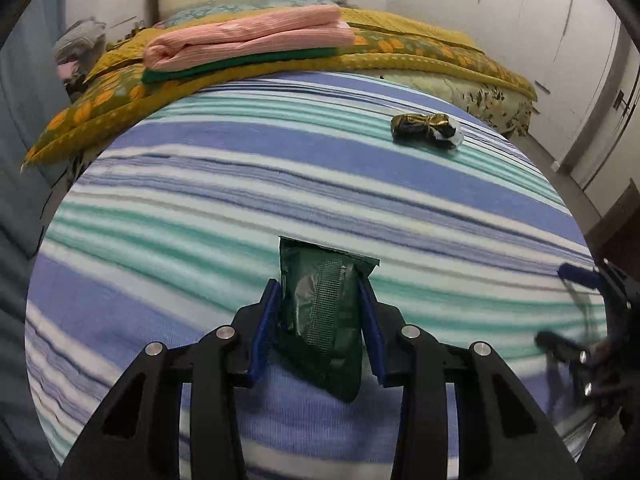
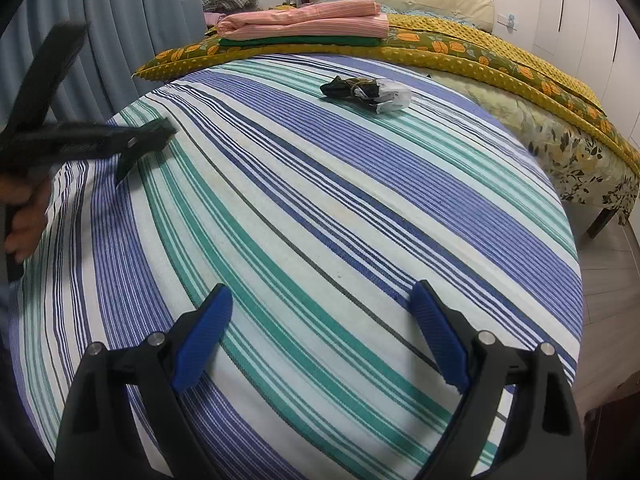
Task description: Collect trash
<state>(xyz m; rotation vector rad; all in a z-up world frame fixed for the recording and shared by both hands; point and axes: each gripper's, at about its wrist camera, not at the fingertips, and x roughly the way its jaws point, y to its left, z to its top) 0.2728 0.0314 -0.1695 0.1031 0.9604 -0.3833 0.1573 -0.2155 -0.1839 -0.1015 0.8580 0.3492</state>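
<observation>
Two pieces of trash are in sight. Our left gripper (image 1: 320,300) is clenched on a dark green foil packet (image 1: 324,312), its blue pads pressing both sides, and the packet sticks up between them above the striped bedsheet (image 1: 200,184). Our right gripper (image 2: 322,320) hangs released over the same sheet with nothing between its fingers. A crumpled black, gold and white wrapper (image 2: 366,92) lies on the sheet farther up, near the yellow quilt (image 2: 460,64). Folded pink cloth (image 2: 304,20) rests on green cloth atop that quilt.
</observation>
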